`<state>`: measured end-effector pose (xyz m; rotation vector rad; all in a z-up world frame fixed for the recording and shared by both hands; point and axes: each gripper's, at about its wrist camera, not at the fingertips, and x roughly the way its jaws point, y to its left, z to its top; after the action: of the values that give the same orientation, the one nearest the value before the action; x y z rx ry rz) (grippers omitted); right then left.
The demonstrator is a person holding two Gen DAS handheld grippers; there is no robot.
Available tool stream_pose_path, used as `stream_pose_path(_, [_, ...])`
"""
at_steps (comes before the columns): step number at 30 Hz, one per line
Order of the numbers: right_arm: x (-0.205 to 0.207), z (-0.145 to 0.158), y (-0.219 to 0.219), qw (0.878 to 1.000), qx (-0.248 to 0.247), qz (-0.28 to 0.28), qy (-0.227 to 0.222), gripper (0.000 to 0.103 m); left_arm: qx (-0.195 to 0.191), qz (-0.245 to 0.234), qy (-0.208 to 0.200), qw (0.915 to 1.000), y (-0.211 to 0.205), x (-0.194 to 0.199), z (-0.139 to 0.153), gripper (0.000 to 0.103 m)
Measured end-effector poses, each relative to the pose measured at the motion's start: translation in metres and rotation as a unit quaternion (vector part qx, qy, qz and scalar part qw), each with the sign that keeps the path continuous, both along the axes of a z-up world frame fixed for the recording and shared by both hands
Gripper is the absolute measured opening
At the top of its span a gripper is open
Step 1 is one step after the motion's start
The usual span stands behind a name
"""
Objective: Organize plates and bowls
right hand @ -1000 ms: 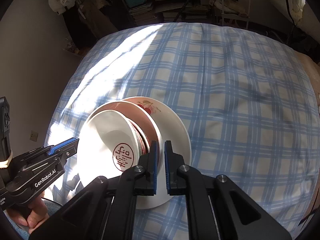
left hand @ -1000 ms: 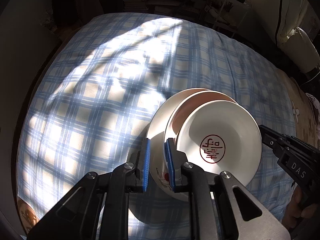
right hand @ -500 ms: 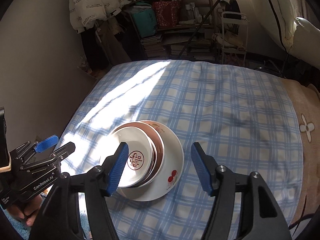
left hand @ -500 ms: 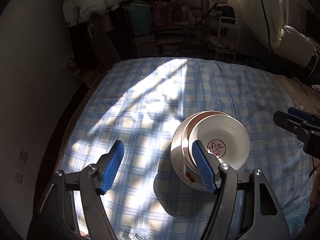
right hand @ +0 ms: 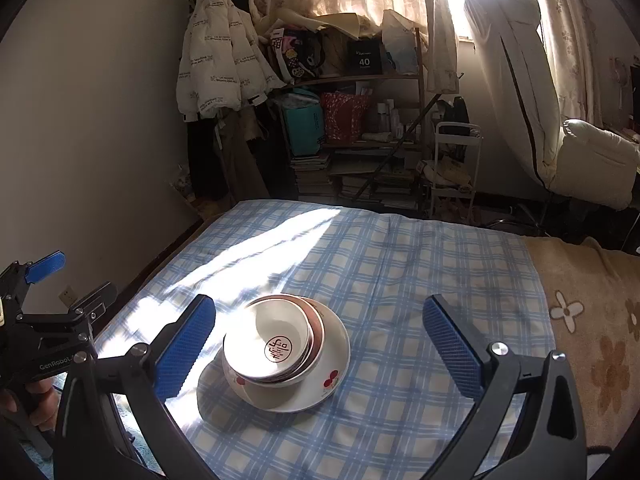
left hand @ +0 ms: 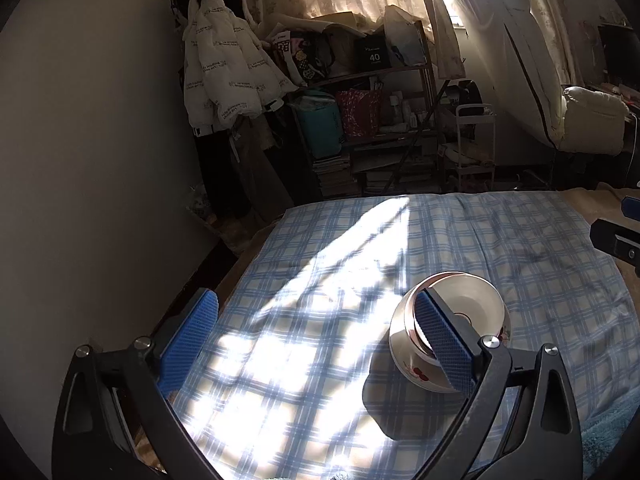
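1. sitting nested at lower centre of the right wrist view, the stack (right hand: 280,354) rests on the checked cloth (right hand: 400,280) over what may be a bed or a tabletop; i cannot tell which.
2. a wide plate (right hand: 326,380) with red cherries is at the bottom, a brown-rimmed bowl (right hand: 314,322) sits in it, and a white bowl (right hand: 272,340) with a red seal mark is on top, biggest below, likely so the pile stays steady.
3. the right gripper (right hand: 316,344) has its fingers (right hand: 186,346) spread wide to either side of the stack, touching nothing.
4. the left gripper (left hand: 316,338) is also spread and empty; in its view the stack (left hand: 448,332) lies lower right, partly behind one blue pad.
5. both grippers stand clear of the dishes, which suggests the stacking is done.
6. a white jacket (right hand: 220,64) and cluttered shelf (right hand: 360,120) fill the upper frame.
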<state>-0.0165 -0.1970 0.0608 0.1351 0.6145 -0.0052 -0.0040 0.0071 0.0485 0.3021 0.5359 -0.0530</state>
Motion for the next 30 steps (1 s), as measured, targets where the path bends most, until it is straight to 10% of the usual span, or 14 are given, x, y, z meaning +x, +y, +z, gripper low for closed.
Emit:
stream_pose_path(13, [-0.038,-0.01,0.002,0.997,-0.03,-0.015,-0.072,0.103,-0.044,-0.002,-0.033,0.9985,0.016,-0.023,-0.011,0.098])
stream_pose_path(30, [-0.02,-0.026,-0.004,0.997,-0.035,-0.039,-0.052,0.103,-0.055,0.018,-0.007,0.9983,0.02,-0.007,-0.038,0.098])
